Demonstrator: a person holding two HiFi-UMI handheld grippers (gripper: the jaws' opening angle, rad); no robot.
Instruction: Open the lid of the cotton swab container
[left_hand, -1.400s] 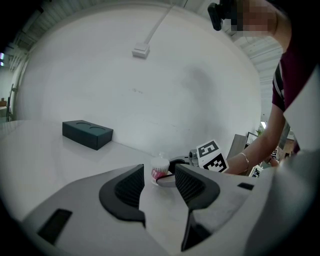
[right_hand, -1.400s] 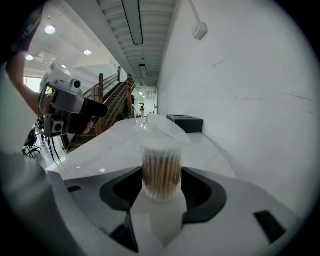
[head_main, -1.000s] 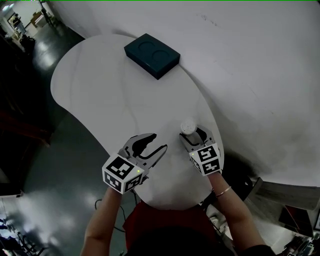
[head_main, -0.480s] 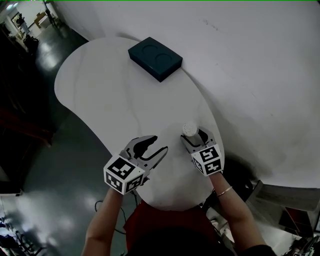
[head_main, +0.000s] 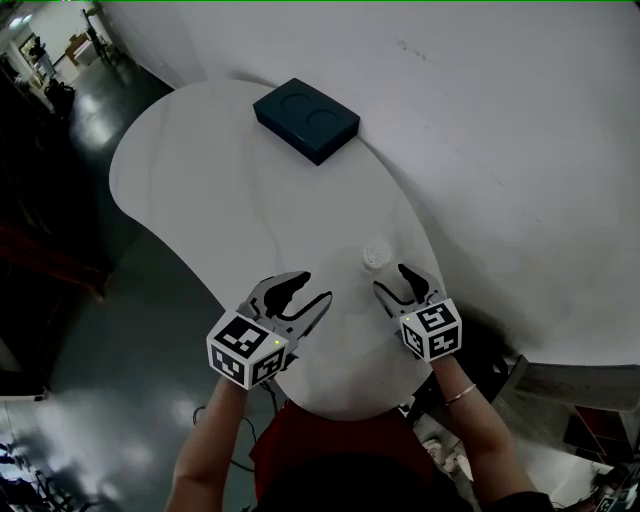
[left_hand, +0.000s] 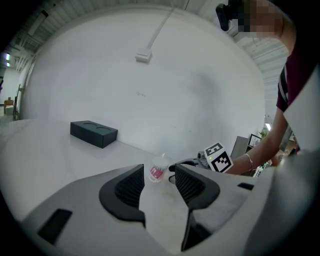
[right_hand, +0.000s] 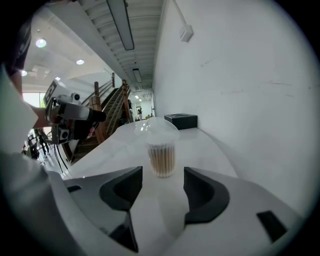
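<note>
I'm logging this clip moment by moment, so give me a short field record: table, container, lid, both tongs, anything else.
table: white, rounded table
container: clear cotton swab container, upright, swabs inside, near the table's right edge
lid: clear, at the top; can't tell if it is shut or lifted
left tongs: open, empty, left of the container
right tongs: open, empty, container just beyond the tips, apart from them
other: dark box with two round recesses, far side
</note>
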